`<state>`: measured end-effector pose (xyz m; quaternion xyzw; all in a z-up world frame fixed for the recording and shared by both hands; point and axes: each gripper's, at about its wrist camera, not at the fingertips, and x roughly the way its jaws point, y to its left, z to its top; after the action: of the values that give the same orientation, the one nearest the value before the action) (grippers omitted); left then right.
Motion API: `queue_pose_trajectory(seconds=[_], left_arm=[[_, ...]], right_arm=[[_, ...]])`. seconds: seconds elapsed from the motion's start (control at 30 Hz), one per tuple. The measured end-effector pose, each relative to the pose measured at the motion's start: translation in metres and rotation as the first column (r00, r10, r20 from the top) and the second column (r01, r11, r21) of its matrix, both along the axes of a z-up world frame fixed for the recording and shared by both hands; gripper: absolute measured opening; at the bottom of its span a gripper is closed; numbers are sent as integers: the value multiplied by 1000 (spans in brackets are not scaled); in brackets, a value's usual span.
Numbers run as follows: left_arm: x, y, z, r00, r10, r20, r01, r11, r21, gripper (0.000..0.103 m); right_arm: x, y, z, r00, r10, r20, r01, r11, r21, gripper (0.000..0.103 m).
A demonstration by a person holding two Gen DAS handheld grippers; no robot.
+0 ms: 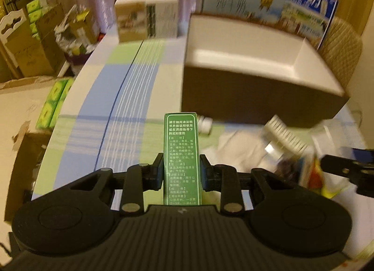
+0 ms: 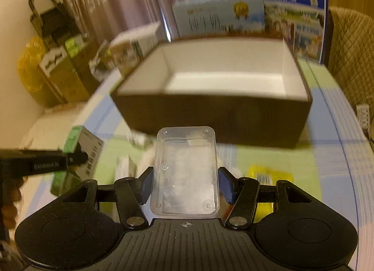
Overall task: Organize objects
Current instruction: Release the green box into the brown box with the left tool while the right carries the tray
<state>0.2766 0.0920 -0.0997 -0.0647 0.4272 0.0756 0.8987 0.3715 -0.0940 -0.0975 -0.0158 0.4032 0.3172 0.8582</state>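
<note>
My left gripper (image 1: 181,172) is shut on a tall green medicine box (image 1: 181,154), held upright above the checked tablecloth. The same green box (image 2: 77,154) shows at the left of the right wrist view, with the left gripper's fingers (image 2: 72,159) on it. My right gripper (image 2: 185,185) is shut on a clear plastic case (image 2: 185,172), held off the table. A large brown open box with a white inside (image 1: 257,97) (image 2: 219,116) stands just beyond both grippers; nothing shows inside it. The right gripper's fingers (image 1: 346,168) reach in at the right edge of the left wrist view.
A small white bottle (image 1: 204,124) lies in front of the brown box, beside white packets (image 1: 236,149) and a yellow sachet (image 2: 266,175). Milk cartons (image 1: 306,6) and a beige carton (image 1: 146,16) stand behind. The table edge (image 1: 70,97) curves away left, with cardboard boxes on the floor.
</note>
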Motion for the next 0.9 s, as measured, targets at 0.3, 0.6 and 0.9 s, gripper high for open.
queue_pose_trajectory(seconds=[0.3,0.6,0.9], left_arm=[[46,-18,60,986,-15,164,26,998,-63,26],[116,-37,83,971,-35,237,56,995,-84,26],[180,-53,51,980,-54,191,74,992,-104,25]], right_arm=[[38,11,50,991,-106,83,95,987,129,55],[119,1,56,955,-279,101,256,946,198,55],[164,5,4,959,-284,-1,282,951,125,55]])
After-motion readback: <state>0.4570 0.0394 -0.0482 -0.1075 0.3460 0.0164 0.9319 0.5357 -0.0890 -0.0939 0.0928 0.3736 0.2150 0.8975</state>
